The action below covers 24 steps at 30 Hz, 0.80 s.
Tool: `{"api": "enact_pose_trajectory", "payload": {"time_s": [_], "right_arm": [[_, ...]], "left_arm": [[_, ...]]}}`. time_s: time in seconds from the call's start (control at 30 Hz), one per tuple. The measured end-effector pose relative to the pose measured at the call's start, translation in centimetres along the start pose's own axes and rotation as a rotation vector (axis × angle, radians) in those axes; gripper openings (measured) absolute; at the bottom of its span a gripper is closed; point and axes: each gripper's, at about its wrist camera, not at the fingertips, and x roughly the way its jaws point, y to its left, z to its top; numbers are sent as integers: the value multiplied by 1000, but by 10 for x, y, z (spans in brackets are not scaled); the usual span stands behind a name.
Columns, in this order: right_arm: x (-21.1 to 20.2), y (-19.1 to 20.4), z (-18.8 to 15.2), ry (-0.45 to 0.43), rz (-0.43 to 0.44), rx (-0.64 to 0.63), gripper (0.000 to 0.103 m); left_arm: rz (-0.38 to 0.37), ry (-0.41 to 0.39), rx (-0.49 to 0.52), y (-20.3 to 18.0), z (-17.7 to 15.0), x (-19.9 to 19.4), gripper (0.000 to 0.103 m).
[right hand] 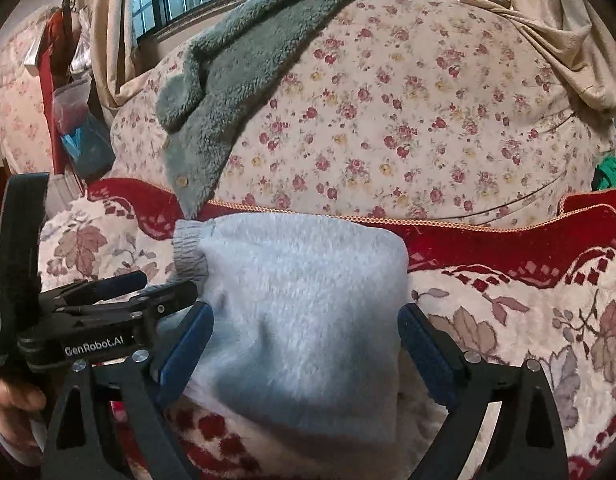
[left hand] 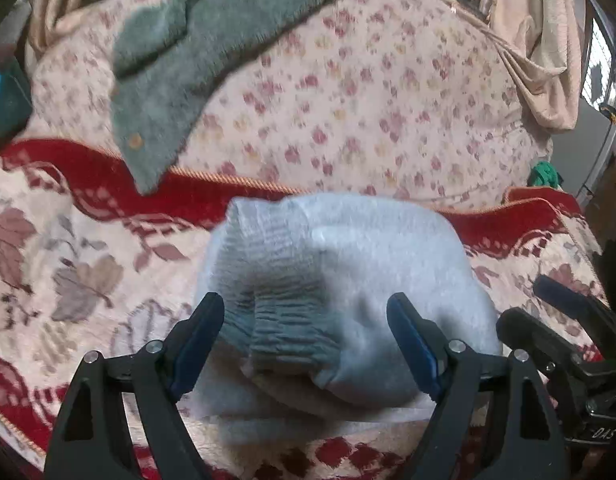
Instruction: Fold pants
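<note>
Both my grippers stand wide open and grip nothing. Folded into a thick bundle, the light grey pants [right hand: 299, 312] lie on the red-bordered leaf-pattern blanket [right hand: 528, 320], between the right gripper's [right hand: 305, 328] fingers. My left gripper [left hand: 305, 320] hovers over the ribbed waistband [left hand: 283, 320], seemingly clear, though blurred.

Both grippers were black, angular frames with silver rivets and dark blue pads on the fingers [right hand: 183, 354]. The left gripper [right hand: 119, 294] carried white "GenRobot.AI" lettering; a black strap crossed its handle.
</note>
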Motion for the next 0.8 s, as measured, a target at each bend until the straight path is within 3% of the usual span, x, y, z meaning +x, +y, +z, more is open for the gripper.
{"api": "enact_pose_trajectory", "payload": {"time_s": [0.17,0.6,0.67,0.73,0.8], "right_arm": [[-7,-2,-1,2,4,31,97],[-5,-6,-6,32,30,64,97],[-1,-12,-5,49,59,69,97],[5,-19,-5,75,81,71,97],[13,-30,-6,111,90,77,97]], "left_arm": [[41,-56,12,-6,-3,-22,88],[65,-37,0,-4,-8,-27,89],[27,-35,-17,4,-6,-27,89],[-49,-10,-53,19,-1,-24,101],[-118,38,-97,38,4,-14,103]]}}
